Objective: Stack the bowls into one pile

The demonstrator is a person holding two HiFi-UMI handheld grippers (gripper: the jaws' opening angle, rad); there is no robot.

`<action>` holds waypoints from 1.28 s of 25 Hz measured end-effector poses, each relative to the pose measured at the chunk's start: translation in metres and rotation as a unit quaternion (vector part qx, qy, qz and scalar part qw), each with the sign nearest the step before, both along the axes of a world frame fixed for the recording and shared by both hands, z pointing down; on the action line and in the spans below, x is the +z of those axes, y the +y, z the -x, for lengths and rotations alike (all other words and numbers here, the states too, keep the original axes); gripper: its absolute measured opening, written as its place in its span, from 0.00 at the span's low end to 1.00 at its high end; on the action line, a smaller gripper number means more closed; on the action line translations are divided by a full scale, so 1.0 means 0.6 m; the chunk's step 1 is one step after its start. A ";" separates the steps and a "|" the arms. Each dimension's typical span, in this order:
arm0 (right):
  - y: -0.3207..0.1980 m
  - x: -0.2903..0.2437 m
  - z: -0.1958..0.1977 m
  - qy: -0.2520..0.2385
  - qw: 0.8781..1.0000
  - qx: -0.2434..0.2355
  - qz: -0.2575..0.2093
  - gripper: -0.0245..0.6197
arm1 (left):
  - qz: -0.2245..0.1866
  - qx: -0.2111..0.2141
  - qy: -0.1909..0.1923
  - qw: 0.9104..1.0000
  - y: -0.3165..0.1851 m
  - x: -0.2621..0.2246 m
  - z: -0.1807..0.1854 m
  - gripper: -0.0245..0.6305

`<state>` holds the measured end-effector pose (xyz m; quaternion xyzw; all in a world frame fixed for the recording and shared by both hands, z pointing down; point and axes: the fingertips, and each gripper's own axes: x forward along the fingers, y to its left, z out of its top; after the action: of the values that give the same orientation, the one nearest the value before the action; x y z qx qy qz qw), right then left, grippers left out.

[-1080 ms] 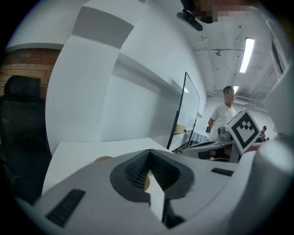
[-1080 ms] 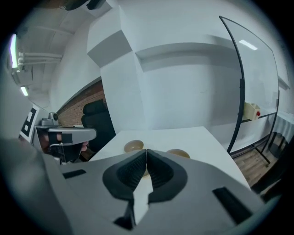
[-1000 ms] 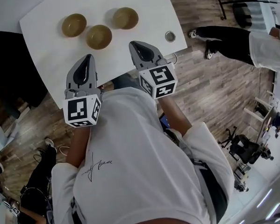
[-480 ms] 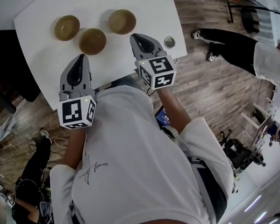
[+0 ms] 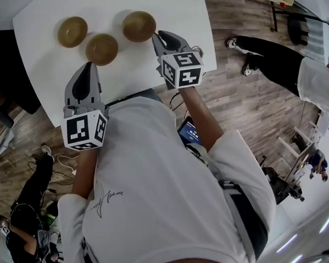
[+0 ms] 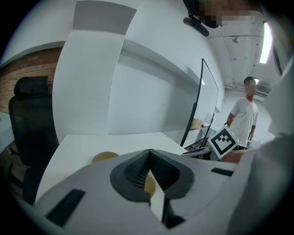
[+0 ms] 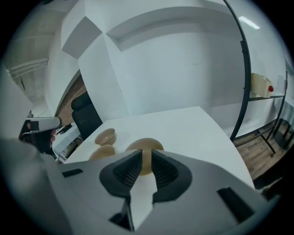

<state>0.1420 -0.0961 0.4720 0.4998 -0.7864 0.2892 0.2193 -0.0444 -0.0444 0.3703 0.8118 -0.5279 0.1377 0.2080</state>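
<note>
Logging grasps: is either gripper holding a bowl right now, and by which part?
Nothing is held. The left gripper is shut on air; the right gripper is slightly open, facing the nearest bowl.

My right gripper (image 7: 147,155) fills the bottom of the view: a grey shell with dark ribbed pads (image 7: 126,172), the jaws parted by a narrow slit and gripping nothing. Through that slit and just above it I see the nearest tan rounded bowl (image 7: 144,143) on the white table (image 7: 197,126). To its left sit a second tan bowl (image 7: 102,153) and, just beyond, a third tan bowl (image 7: 105,135). A black office chair (image 7: 87,112) stands past the table's far left. A cream jug with a red cap (image 7: 260,85) rests on a dark-framed shelf at right.
</note>
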 end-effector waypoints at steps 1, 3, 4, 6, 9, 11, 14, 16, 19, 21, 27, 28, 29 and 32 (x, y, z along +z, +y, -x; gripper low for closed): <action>-0.004 0.005 -0.002 0.000 1.000 0.000 0.002 0.14 | 0.002 -0.005 0.001 1.000 0.000 0.001 0.000 0.05; -0.012 0.018 -0.006 0.000 1.000 0.004 0.009 0.14 | 0.005 -0.012 0.004 1.000 -0.001 0.005 0.000 0.05; -0.016 0.025 -0.008 0.000 1.000 0.006 0.013 0.14 | 0.008 -0.015 0.005 1.000 -0.001 0.006 -0.001 0.05; -0.023 0.039 -0.011 0.003 1.000 0.010 0.022 0.15 | 0.011 -0.020 0.008 1.000 -0.002 0.009 -0.001 0.05; -0.031 0.056 -0.012 0.002 0.999 0.018 0.034 0.15 | 0.013 -0.025 0.007 1.000 -0.005 0.012 -0.001 0.05; -0.035 0.065 -0.011 -0.002 0.999 0.023 0.043 0.15 | 0.015 -0.027 0.006 1.000 -0.006 0.014 -0.001 0.05; -0.041 0.077 -0.013 -0.006 0.998 0.028 0.055 0.15 | 0.017 -0.030 0.005 0.999 -0.008 0.018 -0.003 0.05; -0.044 0.085 -0.014 -0.012 0.997 0.033 0.065 0.15 | 0.019 -0.033 0.004 0.999 -0.008 0.020 -0.002 0.05; -0.049 0.096 -0.015 -0.024 0.996 0.039 0.080 0.15 | 0.022 -0.037 0.003 0.999 -0.012 0.022 -0.001 0.05; -0.050 0.103 -0.015 -0.032 0.995 0.041 0.089 0.15 | 0.023 -0.038 0.001 0.999 -0.014 0.023 -0.001 0.05; -0.050 0.120 -0.009 -0.043 0.992 0.053 0.109 0.15 | 0.029 -0.041 0.002 0.999 -0.015 0.030 0.006 0.05; -0.051 0.121 -0.009 -0.044 0.991 0.054 0.111 0.15 | 0.030 -0.040 0.002 0.999 -0.016 0.031 0.006 0.05; -0.051 0.123 -0.008 -0.046 0.991 0.054 0.113 0.15 | 0.031 -0.040 0.001 0.999 -0.017 0.032 0.006 0.05; -0.053 0.125 -0.008 -0.050 0.990 0.057 0.120 0.15 | 0.031 -0.039 0.002 0.999 -0.020 0.032 0.003 0.05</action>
<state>0.1471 -0.1278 0.5470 0.4985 -0.7263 0.4182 0.2215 -0.0464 -0.0565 0.3894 0.7841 -0.5544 0.1436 0.2393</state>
